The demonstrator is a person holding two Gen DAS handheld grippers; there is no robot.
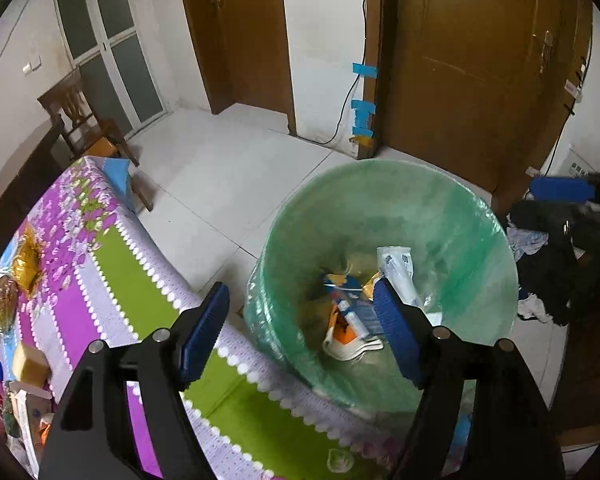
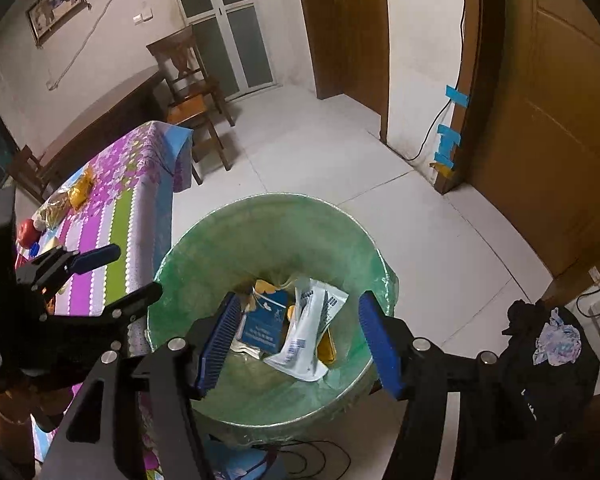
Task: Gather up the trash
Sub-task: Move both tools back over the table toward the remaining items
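A bin lined with a green bag [image 1: 440, 216] [image 2: 240, 240] stands on the floor against the table's edge. Inside it lie a white wrapper [image 1: 398, 272] [image 2: 308, 332], a blue packet [image 2: 264, 324], a yellow wrapper [image 2: 326, 350] and an orange-and-white piece [image 1: 346, 332]. My left gripper [image 1: 300, 334] hangs open over the bin's near-left rim, nothing between its blue pads. It also shows at the left of the right wrist view [image 2: 128, 276]. My right gripper [image 2: 300, 344] is open above the bin's mouth, its pads empty.
The table's purple-and-green cloth [image 1: 100, 264] [image 2: 116, 216] carries a gold wrapper [image 1: 28, 264], a yellow block [image 1: 30, 364] and a red item [image 2: 27, 230]. A wooden chair [image 2: 192, 80] stands behind it. Dark clothes [image 2: 548, 344] are piled to the right, and cables [image 2: 320, 456] lie under the bin.
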